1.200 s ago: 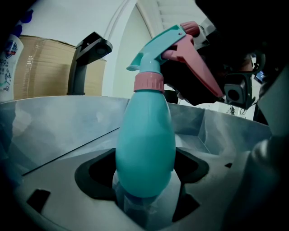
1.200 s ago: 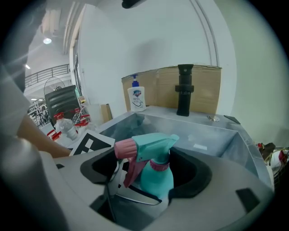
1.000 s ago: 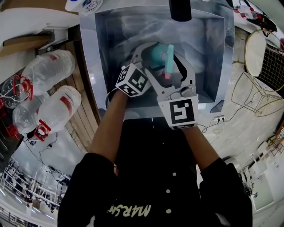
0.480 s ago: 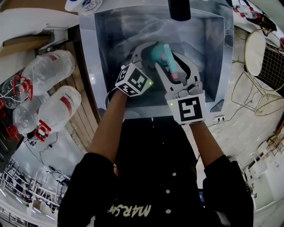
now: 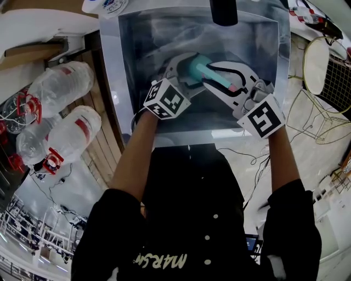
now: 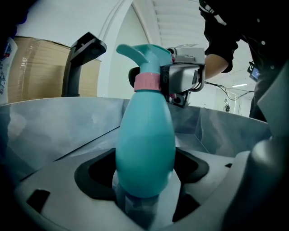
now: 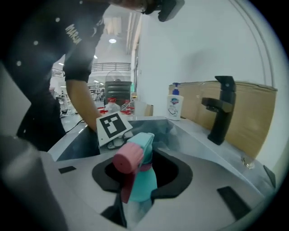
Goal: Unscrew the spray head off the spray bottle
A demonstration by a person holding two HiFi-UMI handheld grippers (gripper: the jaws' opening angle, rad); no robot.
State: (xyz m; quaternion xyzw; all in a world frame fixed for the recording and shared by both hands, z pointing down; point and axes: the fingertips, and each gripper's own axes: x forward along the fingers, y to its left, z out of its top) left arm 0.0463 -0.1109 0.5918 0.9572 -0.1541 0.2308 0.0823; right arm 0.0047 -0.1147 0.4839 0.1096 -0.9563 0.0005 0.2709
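A teal spray bottle point(image 5: 195, 67) with a pink collar point(image 6: 148, 82) is held over the steel sink point(image 5: 267, 66). My left gripper point(image 5: 184, 70) is shut on the bottle's body point(image 6: 145, 149), low between its jaws. My right gripper point(image 5: 209, 74) comes in from the right, and its jaws are closing on the spray head point(image 7: 143, 169) at the collar. The pink nozzle point(image 7: 128, 157) points back along the right gripper, toward its camera. In the left gripper view the right gripper point(image 6: 178, 81) sits against the collar's right side.
A black faucet point(image 5: 222, 11) stands at the sink's far rim, with a soap dispenser point(image 7: 174, 106) beside it on the counter. Large plastic water bottles point(image 5: 60, 82) lie on the floor to the left. A wire rack point(image 5: 323, 71) stands to the right.
My right gripper has swung from in front of the person out to the right, turning about the spray head, and its jaws have narrowed on it. The left gripper has kept its hold.
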